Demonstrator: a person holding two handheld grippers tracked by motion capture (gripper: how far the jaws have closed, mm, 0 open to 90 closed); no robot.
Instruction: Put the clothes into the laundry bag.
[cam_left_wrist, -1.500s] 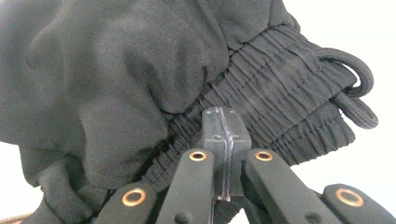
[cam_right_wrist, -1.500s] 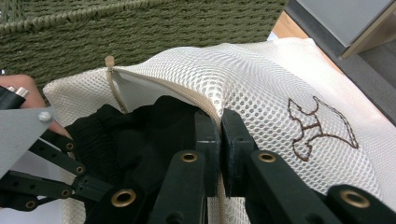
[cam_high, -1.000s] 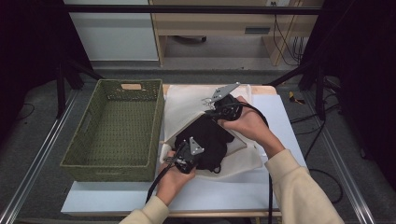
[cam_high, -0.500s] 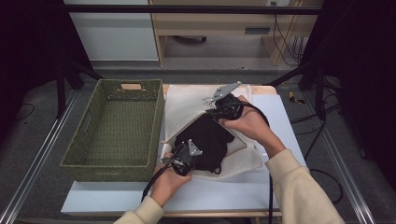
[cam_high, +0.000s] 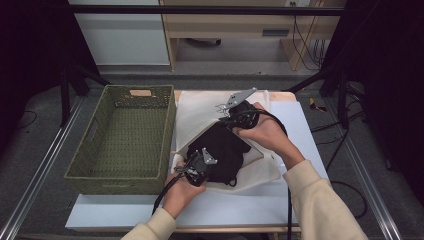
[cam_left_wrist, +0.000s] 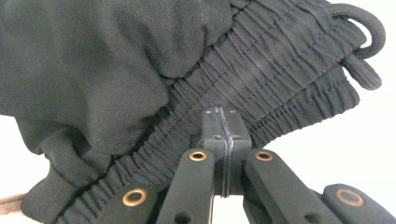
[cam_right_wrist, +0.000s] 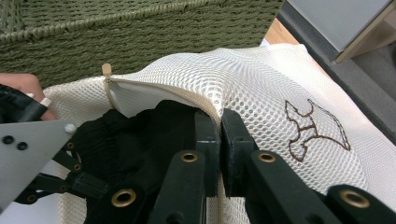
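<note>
The right gripper (cam_right_wrist: 219, 122) was clamped on the mesh laundry bag's (cam_right_wrist: 261, 79) opening edge; the left gripper (cam_left_wrist: 222, 122), closed, pinched the black garment's (cam_left_wrist: 140, 70) waistband. The garment lay partly inside, on the worktop (cam_high: 300, 210); more stuffing remained.

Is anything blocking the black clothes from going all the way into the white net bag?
Nothing visible does. The right gripper pinches the mesh bag edge up, holding its mouth open, while the left gripper clamps the black garment waistband.
</note>
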